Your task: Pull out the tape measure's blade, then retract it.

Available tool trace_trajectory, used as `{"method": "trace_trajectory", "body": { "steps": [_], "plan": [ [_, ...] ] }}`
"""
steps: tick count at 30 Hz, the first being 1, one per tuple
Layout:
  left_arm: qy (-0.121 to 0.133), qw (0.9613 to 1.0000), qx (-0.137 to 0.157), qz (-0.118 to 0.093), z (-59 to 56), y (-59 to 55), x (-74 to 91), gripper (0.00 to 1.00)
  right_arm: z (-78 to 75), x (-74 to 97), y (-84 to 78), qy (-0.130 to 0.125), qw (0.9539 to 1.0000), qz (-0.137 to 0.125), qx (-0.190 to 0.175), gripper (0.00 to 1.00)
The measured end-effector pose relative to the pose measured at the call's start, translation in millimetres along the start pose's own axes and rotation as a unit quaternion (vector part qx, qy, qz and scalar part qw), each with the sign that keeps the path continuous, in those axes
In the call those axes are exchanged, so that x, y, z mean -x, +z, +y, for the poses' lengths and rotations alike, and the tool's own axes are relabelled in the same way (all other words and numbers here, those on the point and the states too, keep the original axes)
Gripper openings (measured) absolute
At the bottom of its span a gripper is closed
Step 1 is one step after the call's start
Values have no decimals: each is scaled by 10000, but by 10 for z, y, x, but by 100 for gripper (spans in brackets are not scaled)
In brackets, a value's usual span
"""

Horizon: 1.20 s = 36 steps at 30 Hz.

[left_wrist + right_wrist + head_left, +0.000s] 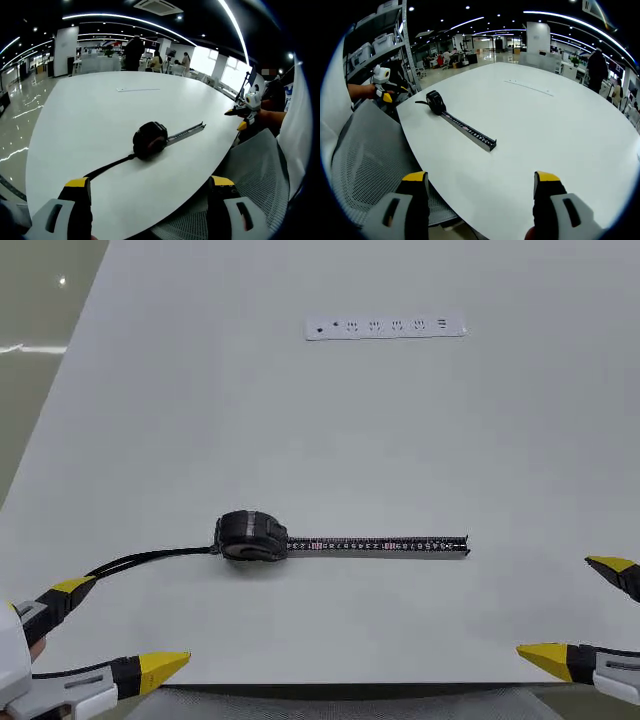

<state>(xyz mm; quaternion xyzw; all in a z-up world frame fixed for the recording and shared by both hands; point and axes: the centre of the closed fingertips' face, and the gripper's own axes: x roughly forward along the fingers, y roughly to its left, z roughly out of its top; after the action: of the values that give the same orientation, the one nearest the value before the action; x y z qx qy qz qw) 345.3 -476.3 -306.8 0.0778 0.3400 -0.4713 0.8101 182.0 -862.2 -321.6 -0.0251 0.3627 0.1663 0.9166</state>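
Observation:
A black tape measure [250, 537] lies on the white table [320, 420], its blade [378, 544] drawn out to the right and lying flat, a black strap [150, 559] trailing left. My left gripper [130, 625] is open near the front left edge, apart from the strap. Open too, my right gripper [575, 615] hovers at the front right, clear of the blade's tip [466, 545]. The left gripper view has the case [150, 140] and blade [186, 133] ahead of the open gripper [150, 192]. From the right gripper [479, 185], the blade [468, 131] runs away to the case [436, 101].
A white power strip [385, 327] lies flat at the far side of the table. A mesh chair seat [330, 705] sits just under the table's front edge. People stand far off in the office behind [134, 50].

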Motion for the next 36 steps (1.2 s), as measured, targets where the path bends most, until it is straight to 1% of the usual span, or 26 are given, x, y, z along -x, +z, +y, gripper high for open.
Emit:
{"method": "trace_trajectory", "body": {
  "steps": [2, 4, 6, 9, 15, 17, 18, 19, 22, 26, 31, 36],
  "plan": [
    [-44, 10000, 40, -25, -23, 5, 2, 94, 11, -9, -1, 18, 10000, 12, 10, 87],
    [-20, 10000, -5, 17, -18, -13, 4, 94, 19, -16, -1, 16, 10000, 21, 11, 87],
    [-32, 10000, 17, 23, -23, -15, 2, 94, 30, -20, -1, 47, 10000, 4, -49, 87],
    [-33, 10000, -2, 36, -24, -12, 4, 94, 33, -26, -8, 53, 10000, 24, -31, 87],
    [-72, 9999, 66, 22, -36, 13, -7, 94, 29, -26, -19, 60, 10000, 55, -5, 87],
    [-49, 10000, 65, 53, -28, 23, -21, 94, 22, -28, -2, 56, 10000, 41, -3, 87],
    [-42, 10000, 66, 44, -25, 36, -25, 94, 18, -32, 5, 56, 10000, 29, -10, 87],
    [-32, 9999, 133, 29, -21, 61, -40, 94, 16, -40, 12, 57, 10000, 21, -8, 87],
    [-31, 9998, 175, 9, -48, 112, -71, 94, 19, -65, 26, 75, 10000, 19, 11, 87],
    [-22, 9997, 214, -100, -80, 197, -130, 94, 31, -95, 62, 139, 9999, -28, 23, 87],
    [70, 9993, 323, -168, -80, 270, -205, 94, 20, -124, 104, 194, 9998, -92, -15, 87],
    [142, 9987, 444, -219, -92, 354, -275, 94, -10, -147, 133, 185, 9997, -153, -50, 86]
  ]
}}
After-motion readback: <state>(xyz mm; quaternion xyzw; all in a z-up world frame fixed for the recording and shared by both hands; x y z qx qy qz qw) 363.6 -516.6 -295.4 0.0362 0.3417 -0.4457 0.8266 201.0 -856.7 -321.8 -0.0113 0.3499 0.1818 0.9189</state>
